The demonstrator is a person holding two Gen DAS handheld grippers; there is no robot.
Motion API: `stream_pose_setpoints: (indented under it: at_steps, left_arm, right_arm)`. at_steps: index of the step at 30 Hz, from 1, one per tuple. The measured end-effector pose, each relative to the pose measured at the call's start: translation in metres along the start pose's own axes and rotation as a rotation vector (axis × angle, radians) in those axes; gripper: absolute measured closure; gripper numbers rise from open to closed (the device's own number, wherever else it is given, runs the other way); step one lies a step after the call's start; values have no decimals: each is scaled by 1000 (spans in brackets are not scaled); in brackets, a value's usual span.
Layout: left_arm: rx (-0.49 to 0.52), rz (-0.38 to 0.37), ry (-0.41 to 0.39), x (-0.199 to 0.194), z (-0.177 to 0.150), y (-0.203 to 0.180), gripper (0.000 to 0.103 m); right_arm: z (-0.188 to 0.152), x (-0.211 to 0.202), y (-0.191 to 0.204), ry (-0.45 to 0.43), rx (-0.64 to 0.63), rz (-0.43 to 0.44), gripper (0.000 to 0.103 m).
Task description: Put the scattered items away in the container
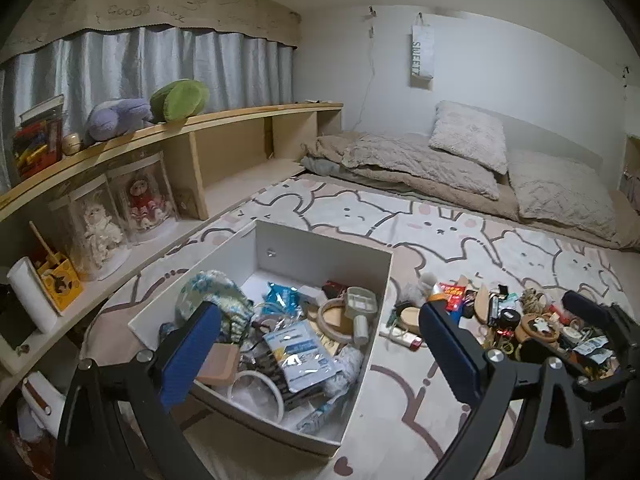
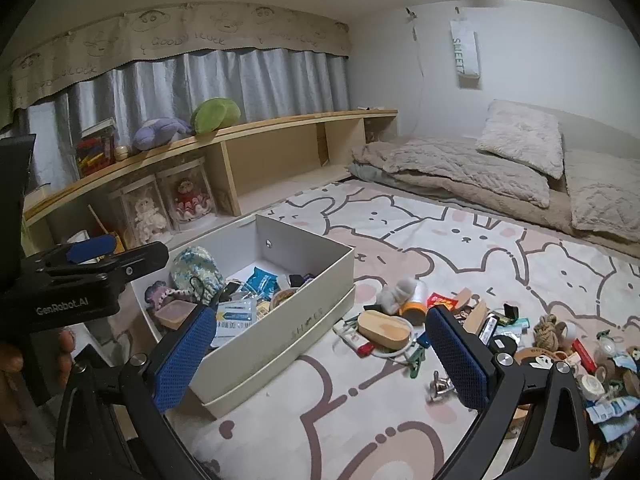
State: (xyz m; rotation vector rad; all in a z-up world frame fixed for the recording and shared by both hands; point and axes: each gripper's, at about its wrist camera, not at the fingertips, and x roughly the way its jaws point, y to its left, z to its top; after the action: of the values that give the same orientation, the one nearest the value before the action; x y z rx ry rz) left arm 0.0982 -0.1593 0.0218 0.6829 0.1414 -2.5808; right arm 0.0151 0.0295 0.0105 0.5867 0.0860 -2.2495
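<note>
Container [image 1: 320, 254] (half full) sits between both empty grippers

Box [image 1: 362, 276] near corner hidden behind left finger [image 1: 190, 354]. Pile [image 2: 600, 364] cut off at right edge. Small items in pile too tangled to identify.

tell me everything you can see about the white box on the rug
The white box is an open, lidless rectangular container, seemingly stiff card, with faint lettering on its long outer side and a small round fitting on its far end wall. It sits flat on the cartoon-animal rug, angled, left of the scattered pile. It is already fairly full: packets, a patterned blue-green pouch and rings of tape. Neither gripper touches it.
</note>
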Motion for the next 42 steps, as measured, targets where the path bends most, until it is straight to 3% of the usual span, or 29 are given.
stream_pose_setpoints:
  at_steps: [13, 23, 42]
  left_arm:
    - [20, 19, -9, -19, -32, -2, 3]
    - [33, -32, 11, -32, -44, -2, 3]
    - [84, -39, 9, -41, -60, -15, 3]
  right_arm:
    - [-12, -21, -8, -7, 4, 1, 0]
    - [-24, -28, -13, 2, -3, -20, 0]
    - [-34, -32, -17, 19, -9, -31, 0]
